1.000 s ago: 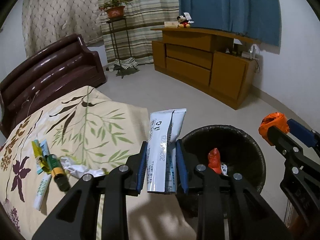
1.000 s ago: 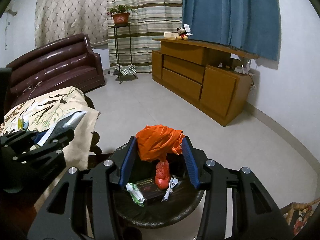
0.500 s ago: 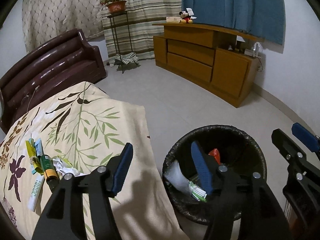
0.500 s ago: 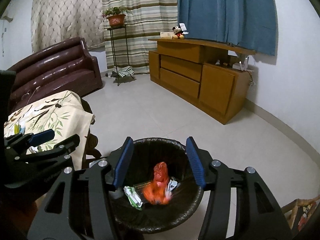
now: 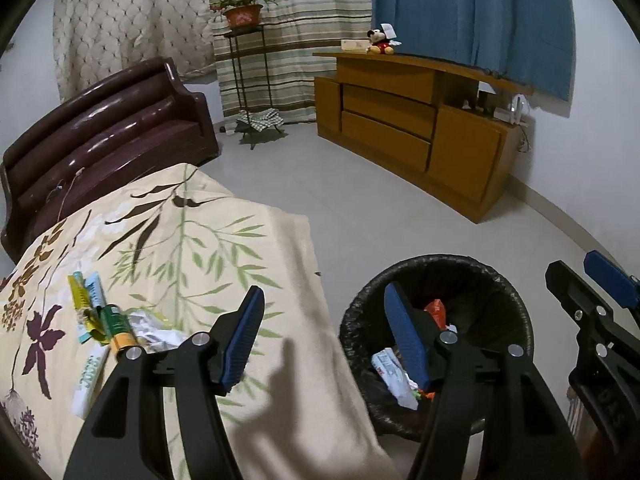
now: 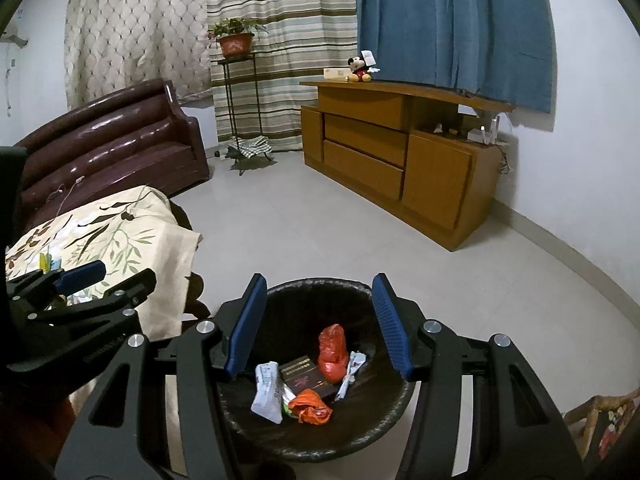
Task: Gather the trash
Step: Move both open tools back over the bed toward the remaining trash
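Observation:
A black-lined trash bin (image 5: 516,300) (image 6: 384,420) stands on the floor beside the table. It holds a white tube (image 6: 266,392), an orange bag (image 6: 310,406), a red wrapper (image 6: 332,348) and a dark box (image 6: 304,374). My right gripper (image 6: 320,320) is open and empty above the bin. My left gripper (image 5: 326,338) is open and empty over the table's edge and the bin's left rim. More trash lies on the leaf-print tablecloth (image 5: 180,240): green and yellow tubes (image 5: 100,312) and crumpled white paper (image 5: 160,334).
A brown leather sofa (image 5: 100,128) stands behind the table. A wooden cabinet (image 5: 420,128) lines the right wall, with a plant stand (image 5: 244,80) by the curtains. Tiled floor (image 5: 360,200) lies between them. A wicker chair (image 6: 600,420) is at the lower right.
Both grippers opened. The white tube dropped from my left gripper and the orange bag from my right gripper; both now lie in the bin.

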